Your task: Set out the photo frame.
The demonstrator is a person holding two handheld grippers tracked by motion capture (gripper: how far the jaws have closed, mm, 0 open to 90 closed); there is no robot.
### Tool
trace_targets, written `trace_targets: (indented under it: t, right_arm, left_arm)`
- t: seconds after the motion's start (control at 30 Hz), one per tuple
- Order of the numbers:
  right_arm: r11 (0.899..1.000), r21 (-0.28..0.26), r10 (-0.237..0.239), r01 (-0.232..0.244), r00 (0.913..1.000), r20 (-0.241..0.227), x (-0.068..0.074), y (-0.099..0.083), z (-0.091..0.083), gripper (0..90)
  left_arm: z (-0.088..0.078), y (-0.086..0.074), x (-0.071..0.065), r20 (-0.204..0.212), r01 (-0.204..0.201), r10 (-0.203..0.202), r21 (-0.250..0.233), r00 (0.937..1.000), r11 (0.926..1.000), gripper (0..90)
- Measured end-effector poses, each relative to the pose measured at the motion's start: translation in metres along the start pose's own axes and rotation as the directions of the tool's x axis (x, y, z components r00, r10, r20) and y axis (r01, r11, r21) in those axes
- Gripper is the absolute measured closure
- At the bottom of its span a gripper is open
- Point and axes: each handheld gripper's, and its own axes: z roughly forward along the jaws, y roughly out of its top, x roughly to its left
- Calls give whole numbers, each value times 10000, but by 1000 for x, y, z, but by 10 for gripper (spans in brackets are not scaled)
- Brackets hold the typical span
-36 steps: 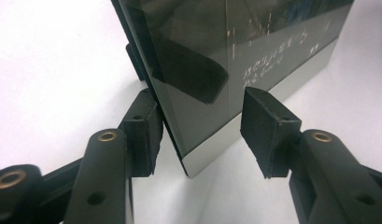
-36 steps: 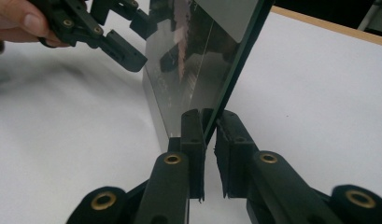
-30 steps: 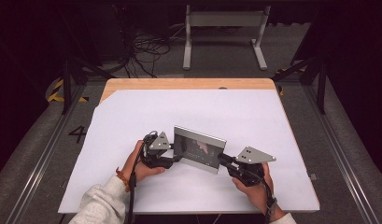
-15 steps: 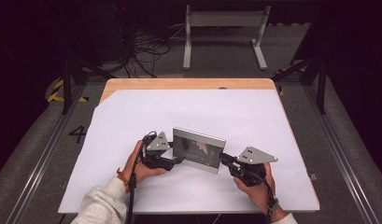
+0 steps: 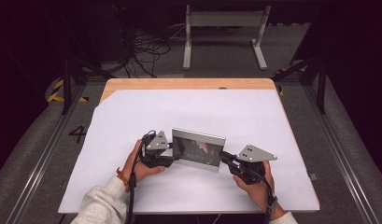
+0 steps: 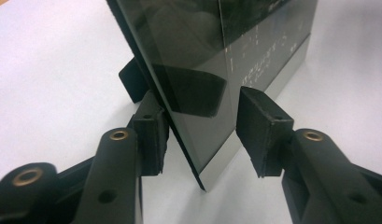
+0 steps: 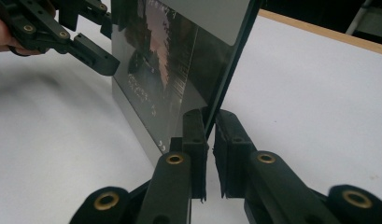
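You've got a silver-edged picture frame (image 5: pixel 198 150) with dark, glossy glass, black grippers with brass-coloured rivets, and a white sheet (image 5: pixel 188 112) over the pale wooden table (image 5: pixel 188 83).

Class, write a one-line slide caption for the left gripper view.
Left gripper open around the upright picture frame's edge.

Picture frame (image 5: pixel 198 150): I read glossy glass front, mirror-like, with a smooth satin silver border (image 6: pixel 268 77) and black back. Under the frame, the sheet (image 5: pixel 226 112) looks matt white paper. Beyond it, a bare wooden table edge (image 5: pixel 188 83). Gripper pads (image 6: pixel 258 128) look matt black rubbery plastic, rough-edged.
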Motion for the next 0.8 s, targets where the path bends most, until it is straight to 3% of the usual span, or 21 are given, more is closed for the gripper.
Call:
trace_targets:
  t: [0.23, 0.8]
  right_arm:
    - [10000, 24, -28, 28, 10000, -5, -3, 2, 3, 830]
    - [10000, 15, -52, 52, 9999, -142, -8, 3, 9, 820]
  left_arm:
    - [-4, -2, -3, -150, -52, 53, 88, 9999, 9999, 627]
    - [-7, -7, -9, -227, -36, 37, 7, 9997, 10000, 642]
